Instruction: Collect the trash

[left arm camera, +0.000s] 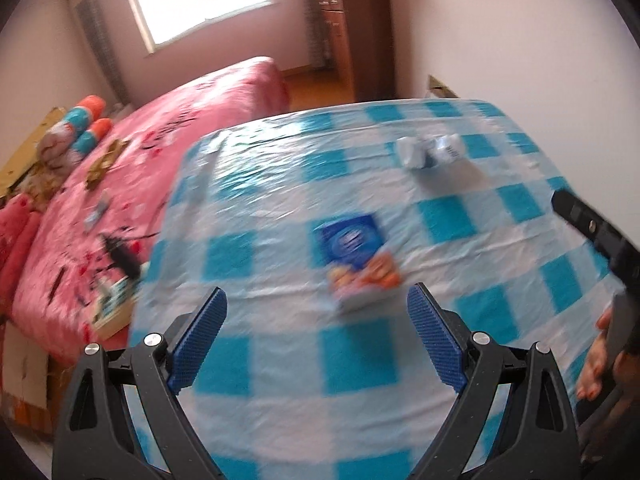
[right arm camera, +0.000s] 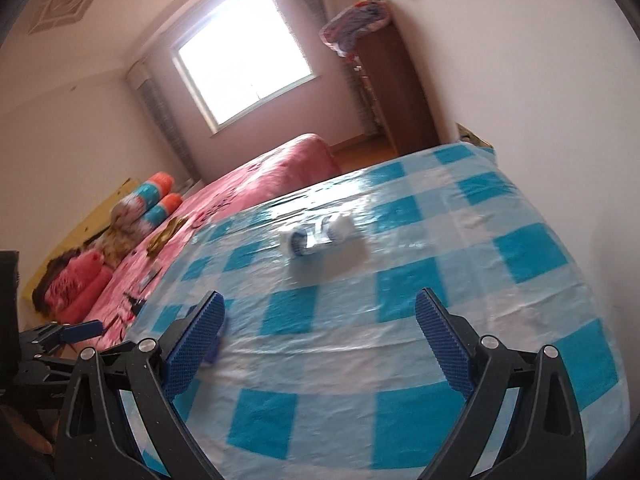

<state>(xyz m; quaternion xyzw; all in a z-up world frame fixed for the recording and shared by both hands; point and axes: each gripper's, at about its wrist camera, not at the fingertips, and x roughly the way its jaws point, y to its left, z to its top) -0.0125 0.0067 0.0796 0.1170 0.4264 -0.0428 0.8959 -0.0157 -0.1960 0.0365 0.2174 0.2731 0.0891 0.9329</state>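
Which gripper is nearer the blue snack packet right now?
Left. The left gripper is open with the blue snack packet just ahead between its fingers. The right gripper, also open, sits off to the packet's right, facing the crumpled white wrapper.

blue snack wrapper (left arm camera: 358,258) flat mid-table, crumpled white-and-blue wrapper (left arm camera: 430,151) well apart, farther back
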